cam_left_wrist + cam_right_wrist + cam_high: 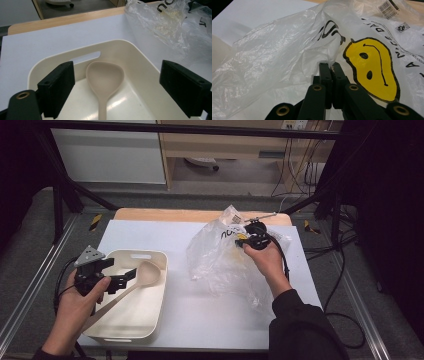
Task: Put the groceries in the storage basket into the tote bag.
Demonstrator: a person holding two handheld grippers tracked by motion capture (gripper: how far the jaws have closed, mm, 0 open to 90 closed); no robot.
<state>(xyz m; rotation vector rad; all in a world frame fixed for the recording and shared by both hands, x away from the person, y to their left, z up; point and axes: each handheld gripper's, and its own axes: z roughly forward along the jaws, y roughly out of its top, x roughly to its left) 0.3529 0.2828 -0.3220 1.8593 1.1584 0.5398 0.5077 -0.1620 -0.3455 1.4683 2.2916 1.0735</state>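
Beige plastic spoon: your left gripper view's bottom edge cuts its handle.
Crinkled translucent plastic bag: you cannot read its print whole; folds hide letters.
Bag contents: too blurred to tell.
Cream rectangular plastic tub: your left hand hides its near-left rim.

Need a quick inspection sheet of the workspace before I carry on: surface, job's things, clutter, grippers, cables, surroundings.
Surface: white table top, wooden edge at the far side.
Job's things: cream spoon lying in the cream bin; clear plastic bag with a yellow face print, crumpled on the table to the bin's right.
Clutter: nothing seen.
Grippers: left gripper open over the spoon, jaws apart on either side of its bowl; right gripper shut on a fold of the bag.
Cables: one trails from each gripper; more lie on the floor at right.
Surroundings: black frame, grey floor, wooden shelving behind.
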